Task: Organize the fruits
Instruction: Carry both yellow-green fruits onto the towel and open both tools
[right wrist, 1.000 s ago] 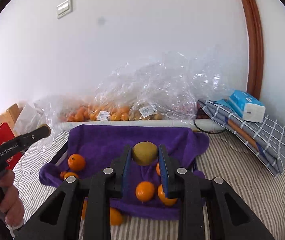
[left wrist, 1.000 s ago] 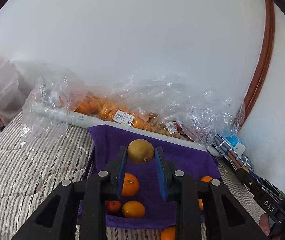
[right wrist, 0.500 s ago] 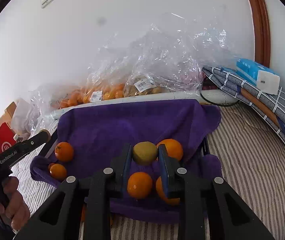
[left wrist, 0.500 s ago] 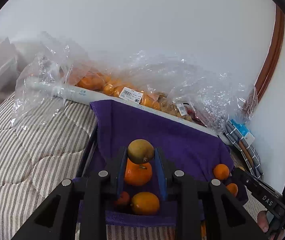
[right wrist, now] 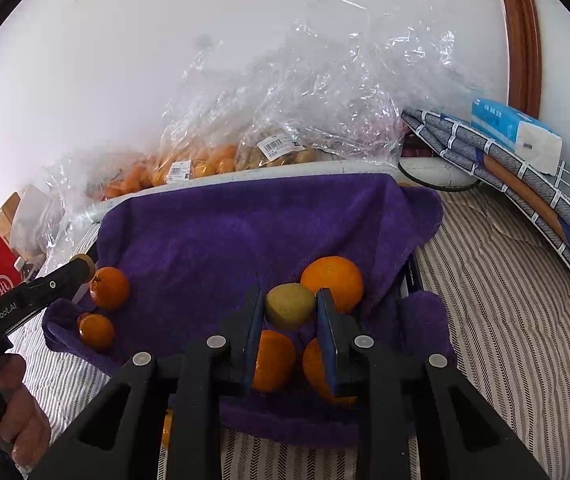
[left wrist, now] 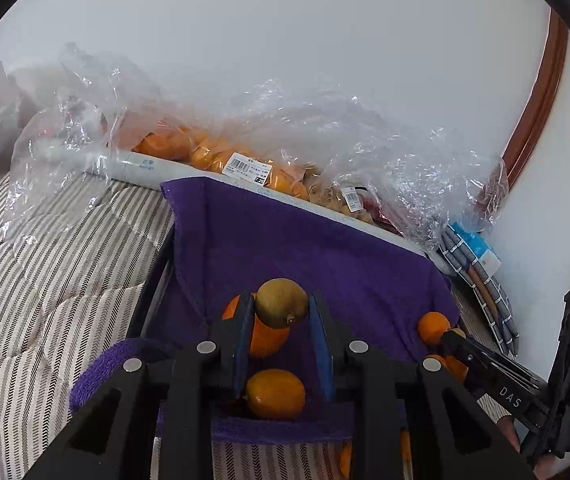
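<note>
My left gripper (left wrist: 281, 312) is shut on a brown-green oval fruit (left wrist: 281, 303), held just above the purple towel (left wrist: 305, 248). Under it lie an orange (left wrist: 269, 336) and a smaller yellow-orange fruit (left wrist: 275, 394). My right gripper (right wrist: 290, 312) is shut on a similar yellow-green fruit (right wrist: 290, 306) over the same towel (right wrist: 225, 240). A large orange (right wrist: 333, 282) lies just behind that fruit, and two more oranges (right wrist: 273, 360) sit beneath the fingers. Two small oranges (right wrist: 109, 288) rest at the towel's left edge, beside the other gripper's arm (right wrist: 25, 304).
The towel drapes over a black-framed tray (right wrist: 411, 276) on a striped quilt (right wrist: 505, 320). Clear plastic bags of oranges (left wrist: 213, 156) and brown fruit line the wall behind a white tube (left wrist: 141, 166). A folded checked cloth (right wrist: 525, 176) with a tissue pack lies at the right. A hand (right wrist: 17, 420) holds the left tool.
Both grippers have sunk toward the towel and tipped further down, each still holding its fruit. The oranges on the towel now appear closer and larger.
</note>
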`<action>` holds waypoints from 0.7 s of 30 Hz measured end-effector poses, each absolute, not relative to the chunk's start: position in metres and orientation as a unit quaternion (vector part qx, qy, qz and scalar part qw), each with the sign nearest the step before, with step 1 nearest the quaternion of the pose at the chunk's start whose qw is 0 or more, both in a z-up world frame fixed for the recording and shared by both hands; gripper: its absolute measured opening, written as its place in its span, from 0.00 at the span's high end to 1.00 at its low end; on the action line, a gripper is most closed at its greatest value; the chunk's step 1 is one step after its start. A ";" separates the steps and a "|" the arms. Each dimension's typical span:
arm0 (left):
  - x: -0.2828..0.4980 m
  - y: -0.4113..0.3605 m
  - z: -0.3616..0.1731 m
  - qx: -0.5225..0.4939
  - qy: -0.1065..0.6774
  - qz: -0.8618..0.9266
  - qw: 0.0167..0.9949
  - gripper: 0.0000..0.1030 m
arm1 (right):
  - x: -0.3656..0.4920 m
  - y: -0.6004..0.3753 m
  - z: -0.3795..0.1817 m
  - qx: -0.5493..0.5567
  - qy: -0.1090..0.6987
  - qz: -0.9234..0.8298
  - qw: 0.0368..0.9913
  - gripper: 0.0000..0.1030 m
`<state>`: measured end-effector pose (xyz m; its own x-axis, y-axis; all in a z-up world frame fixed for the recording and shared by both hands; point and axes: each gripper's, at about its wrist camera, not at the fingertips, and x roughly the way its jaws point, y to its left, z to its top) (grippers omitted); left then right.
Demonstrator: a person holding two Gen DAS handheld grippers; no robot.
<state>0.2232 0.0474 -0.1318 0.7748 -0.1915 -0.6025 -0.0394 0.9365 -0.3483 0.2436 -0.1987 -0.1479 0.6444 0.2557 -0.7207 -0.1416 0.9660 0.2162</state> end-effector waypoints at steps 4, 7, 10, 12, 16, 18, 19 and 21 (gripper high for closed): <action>0.224 0.045 -0.133 -0.172 0.336 -0.047 0.925 0.74 | 0.244 -0.200 -0.149 0.072 0.409 0.105 0.904 0.74; 0.224 0.045 -0.133 -0.173 0.338 -0.054 0.924 0.74 | 0.245 -0.202 -0.150 0.075 0.410 0.103 0.903 0.74; 0.225 0.044 -0.135 -0.176 0.342 -0.064 0.921 0.74 | 0.246 -0.203 -0.150 0.078 0.411 0.102 0.903 0.74; 0.226 0.043 -0.136 -0.181 0.347 -0.070 0.918 0.74 | 0.246 -0.204 -0.150 0.078 0.411 0.102 0.902 0.74; 0.227 0.044 -0.139 -0.191 0.357 -0.082 0.911 0.74 | 0.246 -0.205 -0.150 0.081 0.412 0.105 0.901 0.73; 0.227 0.044 -0.140 -0.193 0.358 -0.087 0.909 0.74 | 0.246 -0.205 -0.150 0.084 0.412 0.107 0.901 0.68; 0.227 0.043 -0.140 -0.193 0.359 -0.088 0.909 0.74 | 0.245 -0.206 -0.149 0.086 0.412 0.106 0.901 0.66; 0.227 0.042 -0.140 -0.192 0.360 -0.090 0.909 0.74 | 0.245 -0.207 -0.148 0.089 0.410 0.106 0.902 0.65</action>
